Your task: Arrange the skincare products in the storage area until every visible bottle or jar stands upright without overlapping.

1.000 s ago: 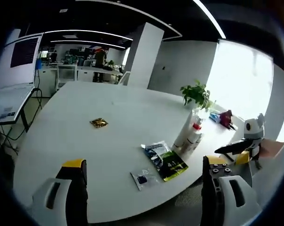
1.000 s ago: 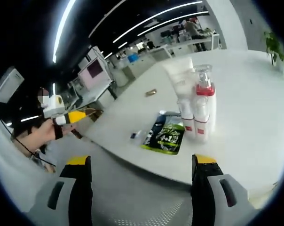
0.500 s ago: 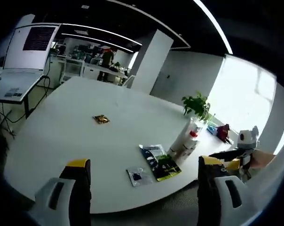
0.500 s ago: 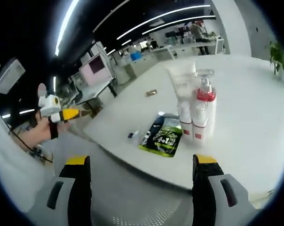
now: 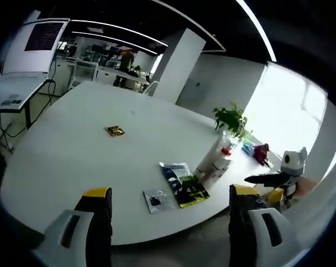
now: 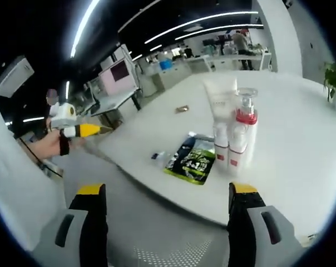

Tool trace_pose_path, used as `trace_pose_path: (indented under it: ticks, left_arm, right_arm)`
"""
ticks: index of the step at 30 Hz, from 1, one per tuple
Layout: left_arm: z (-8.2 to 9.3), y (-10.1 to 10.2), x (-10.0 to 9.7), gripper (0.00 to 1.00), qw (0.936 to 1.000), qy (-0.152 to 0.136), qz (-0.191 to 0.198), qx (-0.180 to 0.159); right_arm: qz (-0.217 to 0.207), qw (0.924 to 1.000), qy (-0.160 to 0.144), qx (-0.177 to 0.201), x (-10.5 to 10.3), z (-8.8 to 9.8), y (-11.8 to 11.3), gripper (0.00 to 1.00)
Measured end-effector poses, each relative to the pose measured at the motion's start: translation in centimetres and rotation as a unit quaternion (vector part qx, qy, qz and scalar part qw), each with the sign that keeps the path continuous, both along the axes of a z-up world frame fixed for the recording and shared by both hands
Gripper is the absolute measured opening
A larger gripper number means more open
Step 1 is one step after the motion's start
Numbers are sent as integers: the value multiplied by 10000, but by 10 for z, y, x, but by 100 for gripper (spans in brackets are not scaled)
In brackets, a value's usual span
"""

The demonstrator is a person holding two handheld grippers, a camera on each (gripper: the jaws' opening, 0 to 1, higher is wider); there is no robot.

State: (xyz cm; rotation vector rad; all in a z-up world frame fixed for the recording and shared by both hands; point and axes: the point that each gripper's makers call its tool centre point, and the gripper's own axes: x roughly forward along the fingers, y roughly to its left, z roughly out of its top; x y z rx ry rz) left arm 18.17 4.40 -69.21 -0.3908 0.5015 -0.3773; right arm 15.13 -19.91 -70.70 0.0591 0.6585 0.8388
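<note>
Bottles (image 6: 232, 142) unmoved, upright on table (image 6: 301, 156) | both grippers' fingers apart as before, holding nothing

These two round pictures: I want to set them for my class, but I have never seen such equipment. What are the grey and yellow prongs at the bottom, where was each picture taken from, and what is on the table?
No robot here: a person holds a two-jaw gripper in each hand, and a fisheye camera rides on each, looking along its jaws. The prongs are those jaws. The left gripper and the right gripper both stand open and hold nothing; each hangs off the edge of the white table.

Each gripper also shows in the other's view, at the side.

On the table stand a cluster of white skincare bottles, one with a red collar and clear cap. Beside them lie a dark green packet, a small clear sachet and a small gold wrapper. Farther back stands a potted plant.
</note>
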Motion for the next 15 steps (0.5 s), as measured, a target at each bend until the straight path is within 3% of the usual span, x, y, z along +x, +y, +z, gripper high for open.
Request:
trace_pose_path:
  ticks: [4,10,13,15]
  left_arm:
    - [-4,2,2,77,10000,81,-2,-24]
    - [-8,3,4,77,9997,228,-10,-6]
    - [-10,5,9,79,9989,322,-42,332]
    - [-8,1,16,81,9981,239,-167,552]
  right_arm:
    - [-141,9996,22,226,4,5,-2,91]
    - [-237,9995,141,169,16,-1,-4,90]
    - [-225,9996,179,79,17,-3,-4,89]
    - [-243,9995,169,70,19,-3,-4,89]
